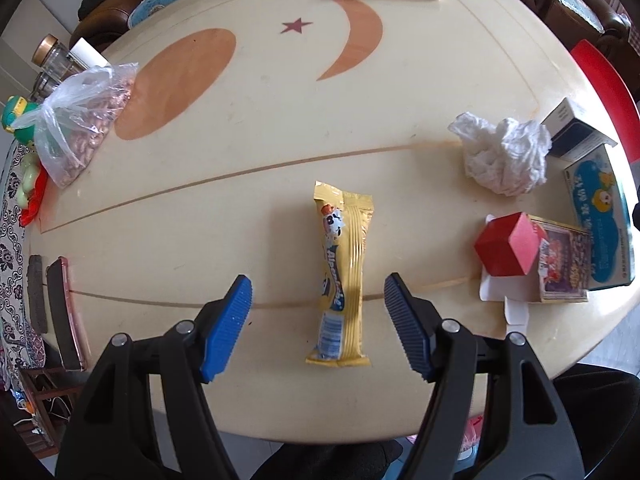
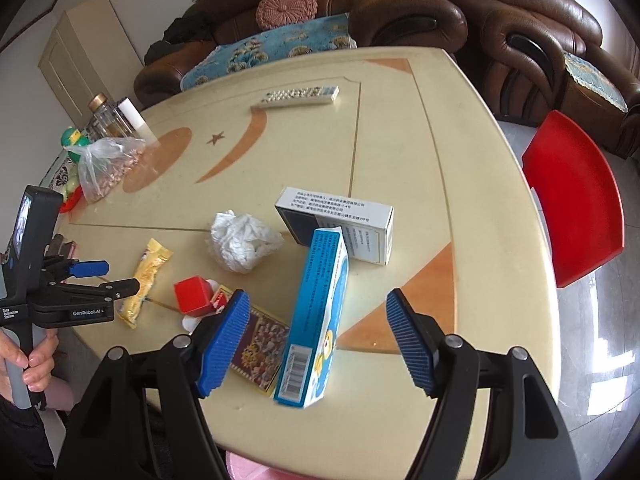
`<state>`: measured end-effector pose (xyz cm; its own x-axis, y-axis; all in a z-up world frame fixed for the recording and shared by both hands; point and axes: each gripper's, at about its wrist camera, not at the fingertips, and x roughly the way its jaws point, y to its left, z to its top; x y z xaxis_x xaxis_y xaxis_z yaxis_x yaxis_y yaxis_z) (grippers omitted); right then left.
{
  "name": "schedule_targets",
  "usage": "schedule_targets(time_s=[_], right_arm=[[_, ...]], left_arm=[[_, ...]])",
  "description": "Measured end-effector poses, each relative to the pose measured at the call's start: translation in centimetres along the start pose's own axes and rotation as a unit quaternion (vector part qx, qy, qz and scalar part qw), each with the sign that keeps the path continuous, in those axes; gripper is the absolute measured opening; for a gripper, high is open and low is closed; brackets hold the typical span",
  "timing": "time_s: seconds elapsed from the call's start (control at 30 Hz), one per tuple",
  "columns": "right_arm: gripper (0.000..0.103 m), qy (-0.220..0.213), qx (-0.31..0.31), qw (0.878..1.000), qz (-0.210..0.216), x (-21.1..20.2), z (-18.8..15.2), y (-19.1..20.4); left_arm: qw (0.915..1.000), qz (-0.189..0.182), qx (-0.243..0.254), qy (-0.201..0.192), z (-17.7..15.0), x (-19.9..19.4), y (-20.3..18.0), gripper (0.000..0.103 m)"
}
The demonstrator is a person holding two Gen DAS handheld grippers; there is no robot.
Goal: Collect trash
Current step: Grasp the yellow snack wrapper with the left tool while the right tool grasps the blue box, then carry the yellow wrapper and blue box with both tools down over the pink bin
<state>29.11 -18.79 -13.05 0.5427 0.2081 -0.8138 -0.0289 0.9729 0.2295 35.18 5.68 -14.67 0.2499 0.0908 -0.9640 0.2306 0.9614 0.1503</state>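
Left wrist view. We see the left gripper [image 1: 318,312] with its blue ribbed pads standing apart and nothing clamped; the yellow foil snack wrapper [image 1: 342,276] lies flat on the cream table with orange moon and star inlays [image 1: 256,168], lengthwise between the two pads. The pads appear to hang above it, not touching. To take it well, we judge that the gripper should come straight down, keep the wrapper centred, and close across its narrow width near the middle, since thin foil tends to slide or buckle under a lopsided pinch. To the right lie a crumpled white paper tissue [image 1: 502,154], a small red cardboard box [image 1: 507,246] and other cartons, well apart from the wrapper. A clear plastic bag of nuts [image 1: 86,120] sits at the far left.

Right wrist view. We see the right gripper [image 2: 318,340], likewise spread and empty, framing a blue carton with a barcode [image 2: 320,316] that stands on its long edge on the table, leaning against a flat printed packet [image 2: 258,344]. We judge that a squeeze across the carton's broad faces is the safest hold; a nudge from one pad alone could tip it. The white-and-dark box [image 2: 340,224] lies behind it.
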Motion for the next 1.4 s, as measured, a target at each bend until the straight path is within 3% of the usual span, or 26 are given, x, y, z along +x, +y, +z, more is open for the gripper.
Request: schedule_targets(time_s=[0.57,0.77,0.83,0.9,0.97,1.07,1.17,1.3,1.4], right_arm=[[0.069,0.034,0.011,0.999,-0.006,5.0,0.0,-0.8],[0.055,0.038,0.012,0.999,-0.005,5.8,-0.1,-0.9],[0.048,0.04,0.011,0.999,-0.005,6.0,-0.2,-0.9],[0.034,0.04,0.011,0.999,-0.003,6.0,-0.3,-1.0],[0.025,0.043,0.012,0.999,-0.005,6.0,-0.4,-1.1],[0.024,0.039,0.015,0.999,-0.006,5.6,-0.5,-1.2],[0.021,0.025,0.003,1.0,-0.018,4.5,-0.6,-0.9],[0.021,0.015,-0.004,1.0,-0.024,3.2,-0.6,-0.7],[0.021,0.009,-0.005,1.0,-0.026,2.6,-0.5,-0.7]], left_arm=[[0.9999,-0.007,-0.004,0.014,1.0,3.1,0.3,0.068],[0.9998,-0.014,-0.012,0.011,1.1,3.5,0.7,0.067],[0.9996,-0.022,-0.014,0.01,1.1,3.5,0.9,0.062],[0.9993,-0.033,-0.015,0.008,1.1,3.5,1.0,0.055],[0.999,-0.043,-0.013,0.006,1.0,3.4,0.6,0.039],[0.9987,-0.049,-0.012,0.009,0.8,3.0,-0.2,0.024],[0.999,-0.043,-0.01,0.008,0.6,2.9,-0.6,0.019],[0.9969,-0.074,-0.022,0.014,0.6,2.6,-0.2,0.017],[0.9971,-0.071,-0.024,0.008,0.4,2.4,0.0,0.017]])
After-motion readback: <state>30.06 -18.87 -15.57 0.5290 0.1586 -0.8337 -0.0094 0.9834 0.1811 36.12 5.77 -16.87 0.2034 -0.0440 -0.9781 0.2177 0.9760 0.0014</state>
